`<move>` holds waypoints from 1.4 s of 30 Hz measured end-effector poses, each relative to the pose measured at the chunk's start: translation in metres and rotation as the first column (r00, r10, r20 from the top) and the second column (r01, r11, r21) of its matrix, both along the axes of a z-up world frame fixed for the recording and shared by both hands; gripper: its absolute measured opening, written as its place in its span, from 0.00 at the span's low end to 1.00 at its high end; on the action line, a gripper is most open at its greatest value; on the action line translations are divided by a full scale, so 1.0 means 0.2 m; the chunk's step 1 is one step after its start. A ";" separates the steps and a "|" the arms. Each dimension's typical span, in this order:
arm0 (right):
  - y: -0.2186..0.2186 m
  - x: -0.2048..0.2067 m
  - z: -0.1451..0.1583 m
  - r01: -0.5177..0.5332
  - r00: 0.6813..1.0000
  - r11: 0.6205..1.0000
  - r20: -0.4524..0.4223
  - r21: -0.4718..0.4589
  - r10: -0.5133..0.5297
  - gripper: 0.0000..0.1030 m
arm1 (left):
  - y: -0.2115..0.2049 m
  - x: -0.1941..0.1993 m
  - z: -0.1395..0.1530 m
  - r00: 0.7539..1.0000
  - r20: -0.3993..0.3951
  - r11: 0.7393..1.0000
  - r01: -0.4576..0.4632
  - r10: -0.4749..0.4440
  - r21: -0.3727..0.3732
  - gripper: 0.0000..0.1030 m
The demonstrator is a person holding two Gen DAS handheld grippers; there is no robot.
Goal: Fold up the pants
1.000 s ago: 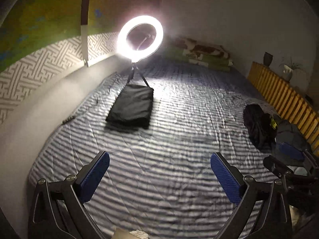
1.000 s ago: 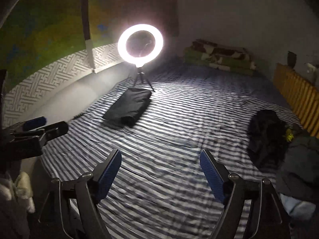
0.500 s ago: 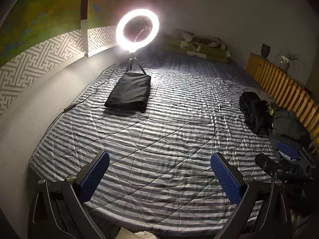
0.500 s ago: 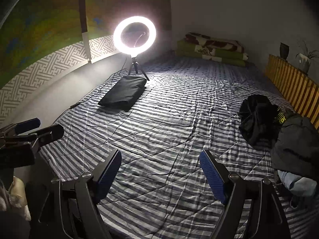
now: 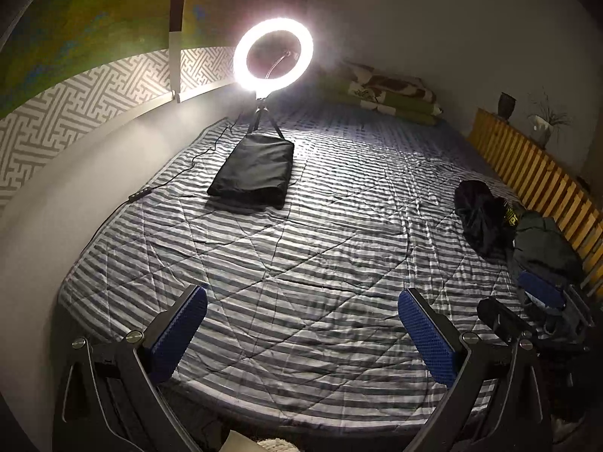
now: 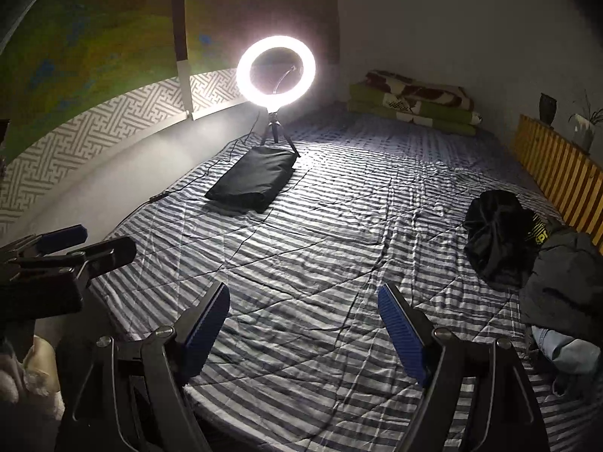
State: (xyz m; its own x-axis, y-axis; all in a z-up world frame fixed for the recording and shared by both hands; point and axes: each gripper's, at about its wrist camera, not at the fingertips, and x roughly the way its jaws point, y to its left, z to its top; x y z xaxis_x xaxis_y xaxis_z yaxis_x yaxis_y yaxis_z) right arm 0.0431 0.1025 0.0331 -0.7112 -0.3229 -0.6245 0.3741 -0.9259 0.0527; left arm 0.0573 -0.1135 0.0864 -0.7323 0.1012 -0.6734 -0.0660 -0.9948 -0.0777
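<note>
Hovering wide-jawed and empty over the striped bedspread (image 5: 301, 263), left gripper (image 5: 301, 324) and right gripper (image 6: 303, 320) seem ready for the unfolded clothes pile (image 6: 501, 237) at three o'clock, well clear of the folded pants (image 5: 252, 169) at eleven.

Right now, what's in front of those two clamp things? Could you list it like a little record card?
surface: striped bedspread
left gripper: open, empty, over the near edge of the bed
right gripper: open, empty, beside the left one
folded item: black folded garment lying flat near the ring light
unfolded clothes: dark crumpled pile at the right edge by the wooden slats
far end: green and brown bedding stacked against the wall
</note>
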 end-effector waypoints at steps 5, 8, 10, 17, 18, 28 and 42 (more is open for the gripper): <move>0.01 0.01 -0.01 0.009 1.000 1.000 -0.001 -0.003 -0.009 0.75 | 0.02 0.01 -0.03 1.000 0.011 1.000 0.009 -0.008 -0.008 1.00; 0.03 0.01 -0.02 0.012 1.000 1.000 0.011 -0.014 -0.012 0.75 | 0.01 0.02 -0.04 1.000 0.017 1.000 0.010 -0.010 -0.005 1.00; 0.03 0.00 -0.04 0.014 1.000 1.000 0.019 -0.014 -0.014 0.75 | 0.01 0.02 -0.06 1.000 0.022 1.000 0.010 -0.010 -0.005 1.00; 0.03 0.00 -0.08 0.010 0.999 1.000 0.039 -0.016 -0.010 0.75 | 0.01 0.00 -0.11 0.999 0.045 1.000 0.008 -0.008 -0.005 1.00; 0.02 0.00 -0.08 0.011 0.999 1.000 0.041 -0.017 -0.010 0.75 | 0.01 0.00 -0.12 0.999 0.048 1.000 0.008 -0.008 -0.007 1.00; 0.02 -0.02 -0.10 0.020 0.998 1.000 0.053 -0.024 -0.019 0.75 | -0.01 -0.02 -0.13 0.998 0.055 1.000 0.007 -0.007 -0.009 1.00; 0.01 -0.02 -0.10 0.020 0.998 0.999 0.057 -0.028 -0.019 0.75 | -0.01 -0.03 -0.13 0.998 0.056 1.000 0.014 -0.014 -0.011 1.00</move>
